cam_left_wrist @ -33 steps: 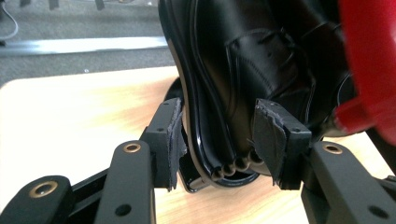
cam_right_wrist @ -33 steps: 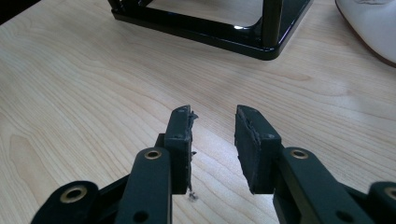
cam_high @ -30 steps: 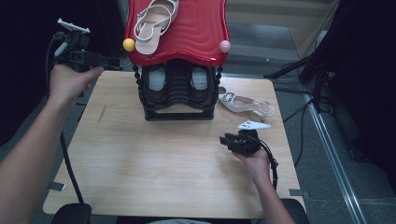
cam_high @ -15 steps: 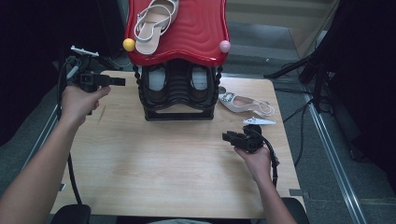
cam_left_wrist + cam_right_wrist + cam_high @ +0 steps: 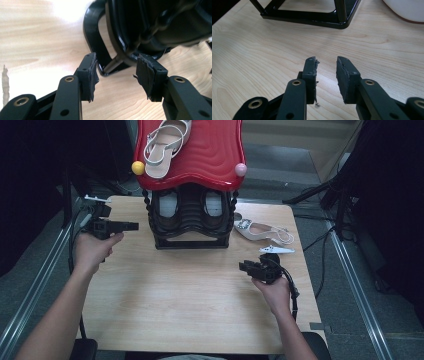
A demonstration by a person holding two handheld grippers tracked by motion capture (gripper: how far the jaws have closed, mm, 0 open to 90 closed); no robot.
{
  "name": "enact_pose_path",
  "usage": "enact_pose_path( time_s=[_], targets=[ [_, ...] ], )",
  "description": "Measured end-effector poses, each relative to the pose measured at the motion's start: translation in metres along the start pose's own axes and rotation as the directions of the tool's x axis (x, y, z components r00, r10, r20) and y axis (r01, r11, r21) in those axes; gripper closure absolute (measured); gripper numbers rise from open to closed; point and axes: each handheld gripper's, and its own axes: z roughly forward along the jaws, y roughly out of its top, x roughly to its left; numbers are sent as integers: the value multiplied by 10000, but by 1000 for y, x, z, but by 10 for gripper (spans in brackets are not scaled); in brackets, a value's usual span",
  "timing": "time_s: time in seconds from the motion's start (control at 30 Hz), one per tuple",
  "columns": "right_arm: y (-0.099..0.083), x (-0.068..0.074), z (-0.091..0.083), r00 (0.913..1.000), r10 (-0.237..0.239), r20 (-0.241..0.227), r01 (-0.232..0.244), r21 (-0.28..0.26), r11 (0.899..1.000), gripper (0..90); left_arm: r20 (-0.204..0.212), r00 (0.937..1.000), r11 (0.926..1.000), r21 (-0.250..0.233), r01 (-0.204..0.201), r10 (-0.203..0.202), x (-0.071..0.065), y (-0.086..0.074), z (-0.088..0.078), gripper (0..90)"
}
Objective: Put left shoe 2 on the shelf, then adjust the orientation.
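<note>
Jaws of the left gripper [image 5: 131, 226] stand spread and empty, aimed at the left side of the black shoe rack [image 5: 190, 222] at the table's [image 5: 175, 310] far edge, its foot just ahead of the pads [image 5: 91, 75]. The right gripper [image 5: 245, 267] rests low over bare wood before the rack; its jaws have just been closing, a gap still open, nothing between them. A pale sandal [image 5: 262, 231] lies right of the rack, seemingly on its side.

Black shoe rack [image 5: 190, 227] with rippled red top [image 5: 215, 155], white sandal [image 5: 162, 145], yellow knob [image 5: 138, 168], pink knob [image 5: 241, 169], light woodgrain table [image 5: 175, 305], black grippers.
</note>
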Motion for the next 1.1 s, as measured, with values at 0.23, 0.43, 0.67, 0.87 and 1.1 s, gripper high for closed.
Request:
enact_pose_path(
  time_s=[0.23, 0.43, 0.67, 0.87, 1.1],
  targets=[
    [1, -1, 0, 9999, 149, 17, -148, -98, 9998, 693, 68, 10000, 9996, 297, -38, 36, 0, -24, 13, 506],
    [0, -3, -1, 9998, -62, 206, 62, -4, 10000, 692, 68, 9998, 9981, 590, -176, 172, -2, -42, 22, 505],
    [1, -6, -3, 9995, 196, 238, -195, -19, 9998, 730, 102, 9994, 9969, 709, -339, 333, -8, -58, 29, 504],
    [3, -11, -6, 9988, 401, 288, -396, -199, 9990, 748, 281, 9993, 9969, 733, -280, 260, -9, -67, 31, 496],
    [10, -20, -10, 9980, 461, 421, -452, -221, 9987, 755, 341, 9982, 9946, 895, -518, 489, -11, -72, 34, 493]
  ],
)
